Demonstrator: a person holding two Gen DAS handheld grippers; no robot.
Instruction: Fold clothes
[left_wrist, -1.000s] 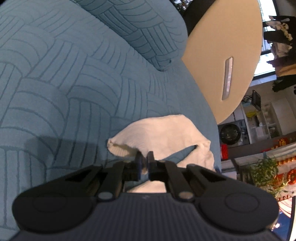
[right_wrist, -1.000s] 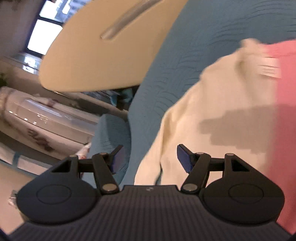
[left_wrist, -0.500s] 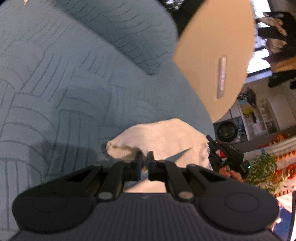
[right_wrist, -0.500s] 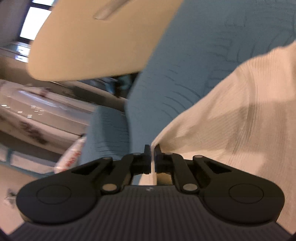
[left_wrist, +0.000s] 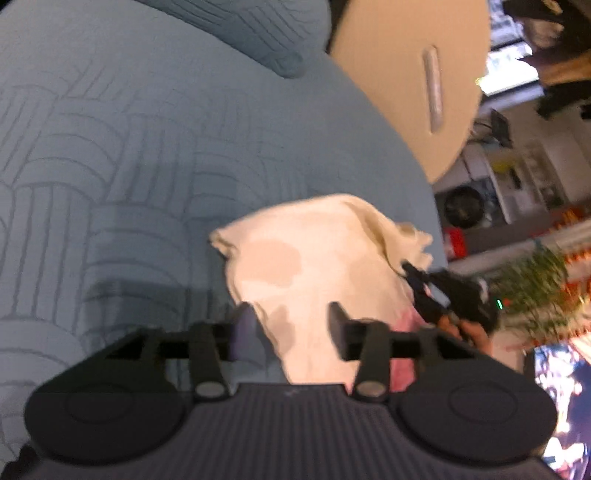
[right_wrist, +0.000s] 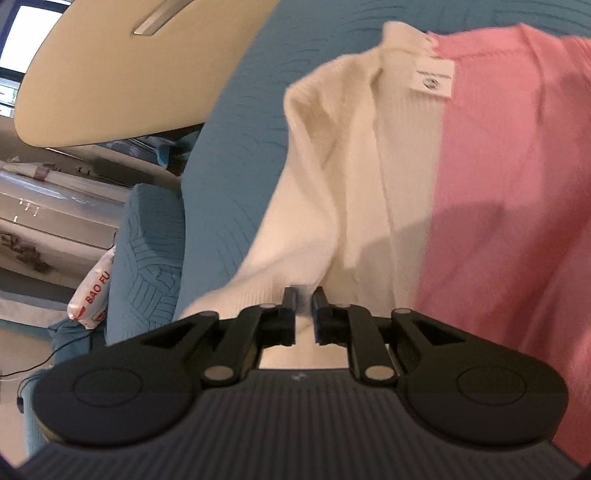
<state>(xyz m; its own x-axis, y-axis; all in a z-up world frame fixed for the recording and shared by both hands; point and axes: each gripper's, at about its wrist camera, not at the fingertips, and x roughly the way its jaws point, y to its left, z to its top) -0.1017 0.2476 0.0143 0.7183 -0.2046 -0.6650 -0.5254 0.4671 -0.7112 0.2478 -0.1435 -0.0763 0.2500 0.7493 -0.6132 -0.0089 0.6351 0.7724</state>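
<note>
Garment (right_wrist: 406, 155): cream-and-pink knit with a white label, lying on the teal sofa seat (left_wrist: 129, 147) near its front edge; the cream part shows bunched in the left wrist view, long axis unclear.
Right hand-held gripper (right_wrist: 303, 301): fingers nearly together, pinching a cream fold of the garment.
Left hand-held gripper (left_wrist: 290, 325): fingers spread wide over the garment's edge, gripping nothing.
Sofa cushion (left_wrist: 258, 33): at the seat's back edge.
</note>
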